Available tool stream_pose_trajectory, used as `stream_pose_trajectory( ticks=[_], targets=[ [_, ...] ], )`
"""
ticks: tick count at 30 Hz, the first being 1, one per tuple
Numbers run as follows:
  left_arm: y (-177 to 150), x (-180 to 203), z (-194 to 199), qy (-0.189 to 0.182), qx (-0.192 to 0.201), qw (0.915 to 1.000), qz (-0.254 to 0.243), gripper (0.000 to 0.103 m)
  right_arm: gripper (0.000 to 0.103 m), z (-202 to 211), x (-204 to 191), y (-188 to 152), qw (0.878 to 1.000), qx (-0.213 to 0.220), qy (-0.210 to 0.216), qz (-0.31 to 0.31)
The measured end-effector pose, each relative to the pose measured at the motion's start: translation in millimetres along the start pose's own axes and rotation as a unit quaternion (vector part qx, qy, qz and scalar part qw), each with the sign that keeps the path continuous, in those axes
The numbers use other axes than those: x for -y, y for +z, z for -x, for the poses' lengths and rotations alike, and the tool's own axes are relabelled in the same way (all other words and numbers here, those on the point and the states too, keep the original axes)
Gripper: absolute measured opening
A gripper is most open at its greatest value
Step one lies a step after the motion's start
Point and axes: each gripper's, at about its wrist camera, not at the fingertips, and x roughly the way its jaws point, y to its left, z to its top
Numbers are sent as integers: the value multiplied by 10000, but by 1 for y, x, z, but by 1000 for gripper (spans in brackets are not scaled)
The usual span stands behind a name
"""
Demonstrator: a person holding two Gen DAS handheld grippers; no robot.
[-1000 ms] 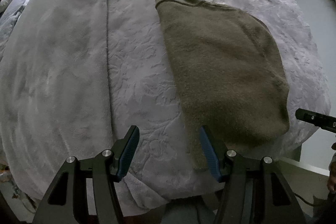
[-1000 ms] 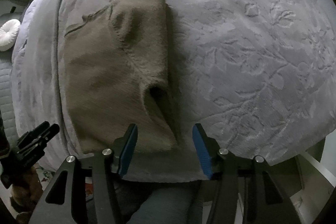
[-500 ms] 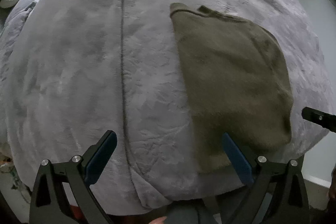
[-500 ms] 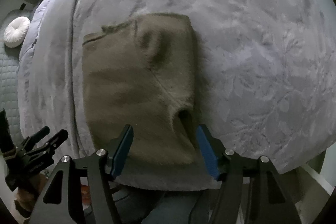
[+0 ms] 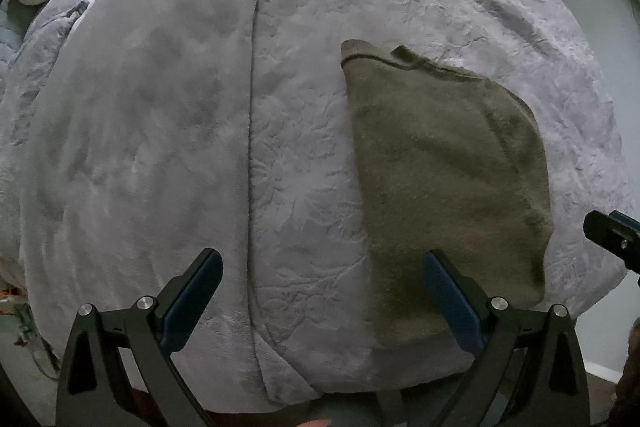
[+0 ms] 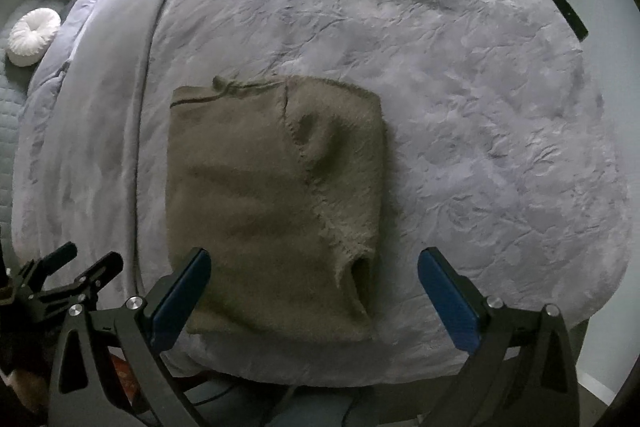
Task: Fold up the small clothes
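On the grey bed [image 6: 460, 75], lower centre of right wrist view: olive sweater [image 6: 276, 195] lies folded, flat. Both grippers just released it: left gripper [image 5: 320, 303] spread wide, empty; right gripper [image 6: 314, 299] jaws opening, clear of cloth. Fold likely complete.

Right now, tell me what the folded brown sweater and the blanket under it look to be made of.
Sweater: looks like a fuzzy knit, maybe wool or a blend; matte olive-brown, with a soft nap, a stitched seam and a ribbed edge.
Blanket: looks like a plush, velvety fabric, probably synthetic; pale lilac-grey with an embossed leaf pattern and a faint sheen. Exact fibres cannot be told.
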Motion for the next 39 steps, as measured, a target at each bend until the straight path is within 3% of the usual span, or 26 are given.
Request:
stream_pose_trajectory(
  ticks=[39],
  targets=[
    [2, -1, 7, 326, 110, 9994, 52, 101, 103, 3, -3, 4, 9986, 82, -499, 180]
  ],
)
